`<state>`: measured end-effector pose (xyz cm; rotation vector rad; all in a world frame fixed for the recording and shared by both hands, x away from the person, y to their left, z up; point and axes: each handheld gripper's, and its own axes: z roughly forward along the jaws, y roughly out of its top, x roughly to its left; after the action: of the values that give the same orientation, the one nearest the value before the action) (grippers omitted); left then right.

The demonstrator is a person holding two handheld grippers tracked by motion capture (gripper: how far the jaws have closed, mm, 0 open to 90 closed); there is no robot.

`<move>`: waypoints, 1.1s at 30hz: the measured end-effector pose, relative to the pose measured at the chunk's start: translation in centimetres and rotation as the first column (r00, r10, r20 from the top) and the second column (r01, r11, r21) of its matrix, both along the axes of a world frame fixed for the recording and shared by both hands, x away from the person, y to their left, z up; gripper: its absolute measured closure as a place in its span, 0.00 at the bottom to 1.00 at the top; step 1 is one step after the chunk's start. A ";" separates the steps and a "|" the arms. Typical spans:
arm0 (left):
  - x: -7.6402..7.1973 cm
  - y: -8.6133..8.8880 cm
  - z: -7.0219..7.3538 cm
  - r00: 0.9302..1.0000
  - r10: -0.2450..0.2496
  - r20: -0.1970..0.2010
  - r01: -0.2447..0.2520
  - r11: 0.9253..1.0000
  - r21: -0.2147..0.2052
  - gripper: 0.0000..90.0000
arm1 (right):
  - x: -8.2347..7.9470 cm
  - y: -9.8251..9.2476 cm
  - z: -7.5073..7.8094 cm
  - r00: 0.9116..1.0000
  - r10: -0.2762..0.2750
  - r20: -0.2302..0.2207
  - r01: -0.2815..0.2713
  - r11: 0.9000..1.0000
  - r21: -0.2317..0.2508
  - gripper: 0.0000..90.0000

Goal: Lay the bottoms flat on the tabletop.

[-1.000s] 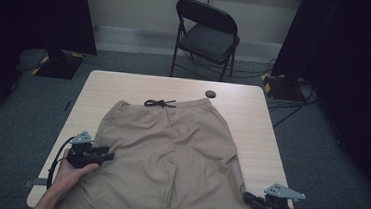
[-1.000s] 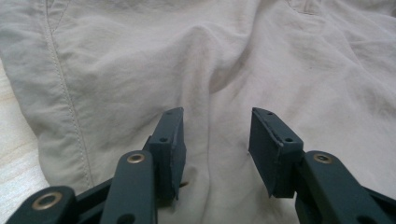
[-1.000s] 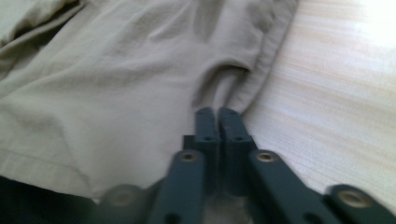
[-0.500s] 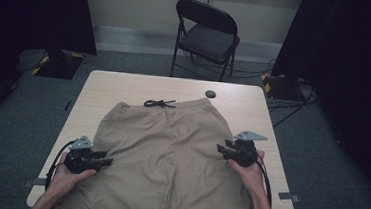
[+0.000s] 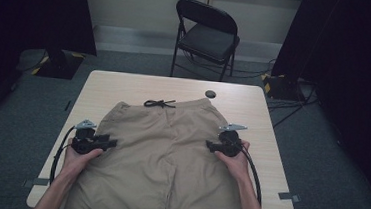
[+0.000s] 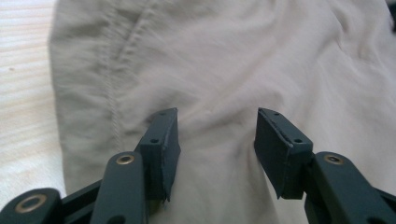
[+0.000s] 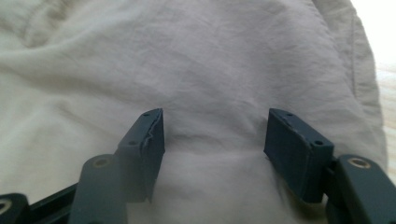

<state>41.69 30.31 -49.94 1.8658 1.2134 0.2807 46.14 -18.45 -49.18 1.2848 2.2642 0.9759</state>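
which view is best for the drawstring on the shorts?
The high view: the black drawstring lies tied at the waistband, far edge of the shorts, unobstructed. The left and right gripper views show tan fabric and seams between open tongs, no drawstring.

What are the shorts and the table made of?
The shorts look like woven cotton cloth, tan and matte: soft wrinkles and a stitched seam show near the left claw. The table looks like pale wood or a wood-look top, smooth, with faint grain lines.

A studio-like recording room: black curtains [image 5: 35, 12], grey carpet [image 5: 320, 145], folding chair [image 5: 206, 36], taped floor cables [image 5: 280, 84].
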 end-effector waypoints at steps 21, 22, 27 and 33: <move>3.7 -2.6 0.1 0.999 -0.035 0.020 0.034 0.998 0.050 0.48 | -4.0 -6.9 -0.5 0.987 -0.151 0.060 0.151 0.988 -0.009 0.38; 3.3 -2.5 0.1 0.999 -0.047 0.021 0.046 0.998 0.051 0.48 | -4.2 -6.9 -0.5 0.986 -0.159 0.057 0.160 0.987 -0.009 0.38; 1.0 -1.1 0.1 0.998 -0.058 0.019 0.057 0.997 0.042 0.46 | -4.2 -6.9 -0.4 0.986 -0.159 0.051 0.160 0.987 -0.013 0.38; -0.3 0.3 1.7 0.999 -0.045 0.021 0.045 0.999 0.010 0.43 | -4.8 -7.4 0.7 0.983 -0.176 0.051 0.174 0.984 0.035 0.33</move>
<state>41.42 30.60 -48.20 1.8916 1.1561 0.2814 41.39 -25.87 -48.49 1.4257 2.0631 0.9728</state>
